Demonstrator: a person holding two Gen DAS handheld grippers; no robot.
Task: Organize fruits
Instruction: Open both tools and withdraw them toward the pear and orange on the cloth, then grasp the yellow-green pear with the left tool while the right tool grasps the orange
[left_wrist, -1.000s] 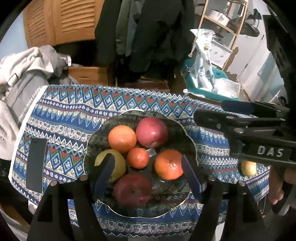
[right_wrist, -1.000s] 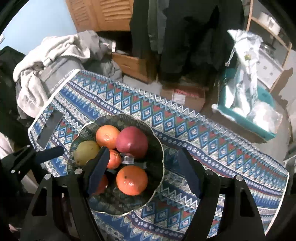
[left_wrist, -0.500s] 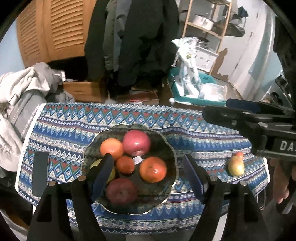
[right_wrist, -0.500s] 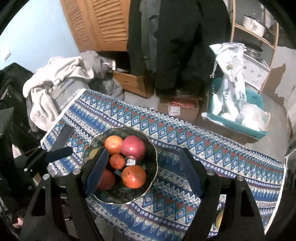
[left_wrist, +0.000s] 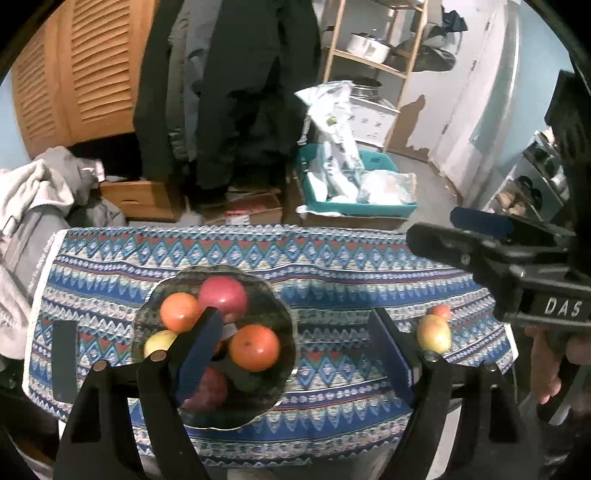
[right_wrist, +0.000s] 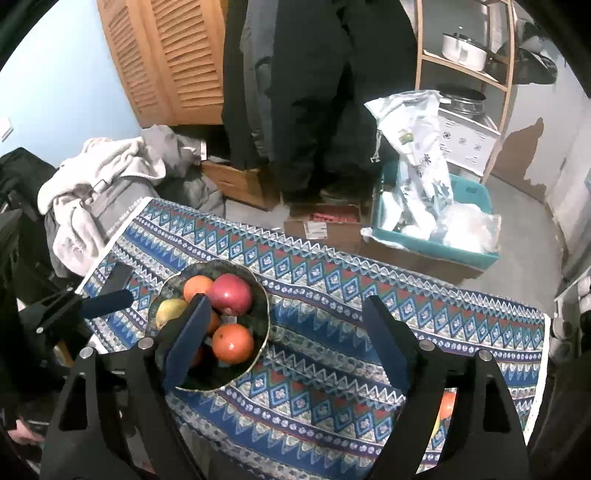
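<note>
Grippers both above the table, both empty. Left gripper (left_wrist: 295, 354): jaws apart, just been opening, nothing but air between the blue pads (left_wrist: 199, 350), angled steeply down at the bowl (left_wrist: 284, 325). Right gripper (right_wrist: 284, 343): jaws likewise apart and just been opening, nothing between them, hanging over the cloth to the right of the bowl (right_wrist: 264, 325); also visible in the left wrist view, right of the bowl and well above the cloth, held by a hand (left_wrist: 550, 373).

Bowl: dark, scalloped rim, resting on the patterned tablecloth (left_wrist: 351, 266), toward its left half. Inside the bowl: a red apple (left_wrist: 223, 297) at the far side, an orange (left_wrist: 179, 312) touching it on the left, a second orange (left_wrist: 255, 347) toward the near right, a yellow-green pear (left_wrist: 160, 341) at the left edge, a dark red apple (left_wrist: 208, 391) at the near side, partly hidden behind the left pad.

Well apart from the bowl, near the cloth's right edge: a yellow-red pear (left_wrist: 434, 334) with a small orange fruit (left_wrist: 441, 310) just behind it, both lying on the cloth. Left of the bowl, flat on the cloth: a dark rectangular object (left_wrist: 63, 360). Beyond the table from the bowl: a teal bin (left_wrist: 369, 210) stuffed with plastic bags.
</note>
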